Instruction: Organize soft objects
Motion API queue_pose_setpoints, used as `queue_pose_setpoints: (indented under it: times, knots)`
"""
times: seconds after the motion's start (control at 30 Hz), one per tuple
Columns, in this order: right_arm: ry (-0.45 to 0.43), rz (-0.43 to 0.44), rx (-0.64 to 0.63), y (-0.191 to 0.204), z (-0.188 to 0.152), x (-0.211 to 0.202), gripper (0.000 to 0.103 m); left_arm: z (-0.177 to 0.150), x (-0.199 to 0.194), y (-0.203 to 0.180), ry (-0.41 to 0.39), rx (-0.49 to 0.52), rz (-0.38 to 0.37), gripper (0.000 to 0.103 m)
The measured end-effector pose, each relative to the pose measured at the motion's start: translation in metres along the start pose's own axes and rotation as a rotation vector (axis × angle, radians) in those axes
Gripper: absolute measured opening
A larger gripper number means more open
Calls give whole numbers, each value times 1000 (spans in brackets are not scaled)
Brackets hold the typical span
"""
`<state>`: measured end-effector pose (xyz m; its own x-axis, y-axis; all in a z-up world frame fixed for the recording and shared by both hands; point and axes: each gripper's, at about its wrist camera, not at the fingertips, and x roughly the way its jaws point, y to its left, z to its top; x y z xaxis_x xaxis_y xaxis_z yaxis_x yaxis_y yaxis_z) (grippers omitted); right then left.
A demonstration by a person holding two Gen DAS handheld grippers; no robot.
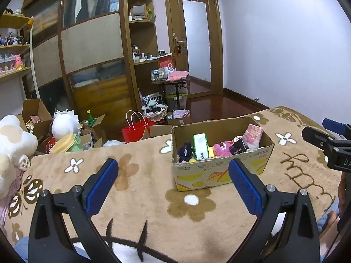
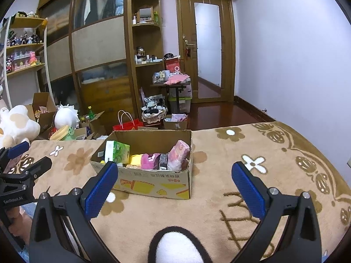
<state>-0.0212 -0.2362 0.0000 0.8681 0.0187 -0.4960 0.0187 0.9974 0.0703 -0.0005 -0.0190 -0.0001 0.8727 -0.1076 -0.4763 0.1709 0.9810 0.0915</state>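
Note:
A cardboard box [image 1: 221, 173] stands on the tan flowered blanket [image 1: 136, 188]. It holds a pink plush [image 1: 222, 149], a green tissue pack [image 1: 200, 146], a pink pack [image 1: 254, 135] and a dark plush [image 1: 185, 151]. The box also shows in the right wrist view [image 2: 153, 182]. My left gripper [image 1: 173, 169] is open and empty, above the blanket just before the box. My right gripper [image 2: 174, 173] is open and empty, in front of the box. It also appears at the right edge of the left wrist view [image 1: 322, 131].
A large white plush [image 1: 13, 144] lies at the bed's left end. Beyond the bed are open cartons with a white-haired plush [image 1: 64, 123], a red bag [image 1: 136, 130], a wardrobe, shelves, a cluttered small table [image 1: 171, 81] and a door.

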Motion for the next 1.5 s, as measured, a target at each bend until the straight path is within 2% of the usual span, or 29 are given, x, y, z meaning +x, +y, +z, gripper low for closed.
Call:
queue_pose_setpoints:
  times: [0.3, 1.5]
  knots:
    - [6, -2, -1, -1, 0, 1, 103, -1, 1, 5, -6, -24, -5, 100]
    - [2, -20, -8, -8, 0, 2, 103, -4, 6, 0, 25, -6, -6, 100]
